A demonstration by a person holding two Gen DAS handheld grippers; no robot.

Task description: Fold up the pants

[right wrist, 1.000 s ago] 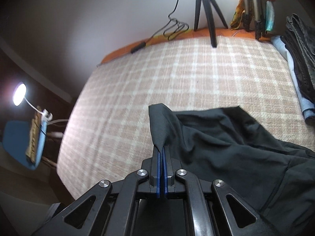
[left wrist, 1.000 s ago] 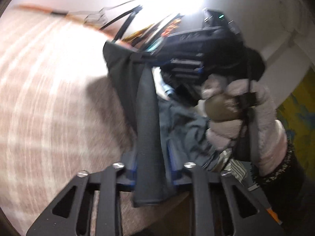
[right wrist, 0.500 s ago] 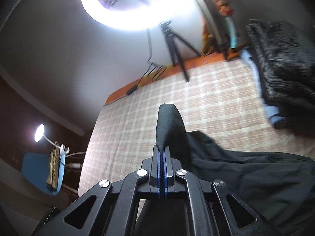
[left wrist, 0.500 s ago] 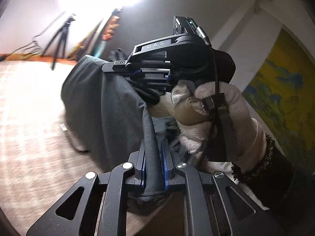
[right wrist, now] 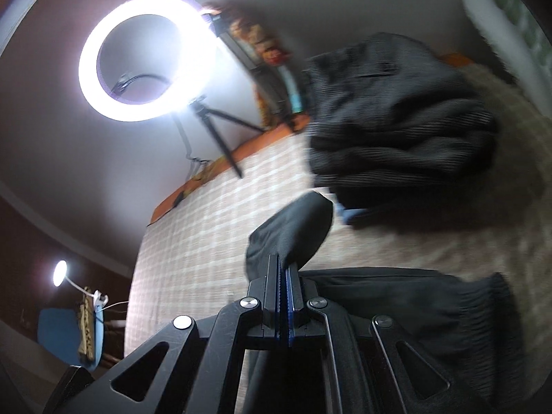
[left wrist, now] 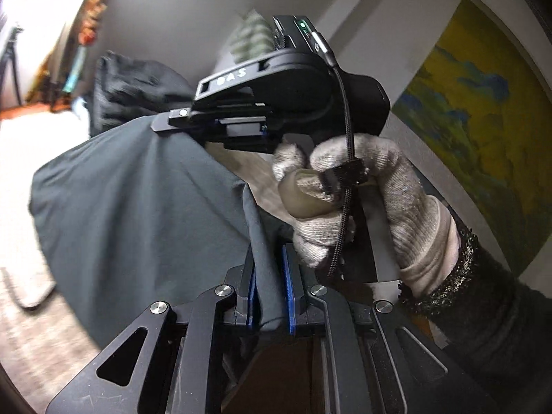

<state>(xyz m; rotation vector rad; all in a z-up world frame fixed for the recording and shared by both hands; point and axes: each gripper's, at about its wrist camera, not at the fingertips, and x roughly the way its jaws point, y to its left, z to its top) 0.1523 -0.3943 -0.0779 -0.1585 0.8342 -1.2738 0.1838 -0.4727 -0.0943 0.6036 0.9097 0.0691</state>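
Observation:
Dark grey pants (left wrist: 138, 207) hang lifted between both grippers above a checked bed cover (right wrist: 207, 241). My left gripper (left wrist: 269, 276) is shut on a bunched edge of the pants, the cloth pinched between its blue pads. In the left wrist view the right gripper's body (left wrist: 276, 103) is just ahead, held by a gloved hand (left wrist: 362, 200), with the cloth draped from it. My right gripper (right wrist: 284, 269) is shut on a fold of the pants (right wrist: 293, 231), whose elastic waistband (right wrist: 465, 310) trails to the lower right.
A pile of dark ribbed clothes (right wrist: 396, 114) lies on the bed at the far right, over something light blue. A ring light (right wrist: 145, 55) on a tripod (right wrist: 214, 131) stands at the bed's far edge. A small lamp (right wrist: 60, 270) and a blue chair (right wrist: 69, 338) are at lower left.
Both grippers rose and swung sideways with the pants, lifting the cloth off the bed. The right wrist view now tilts toward the ring light and clothes pile.

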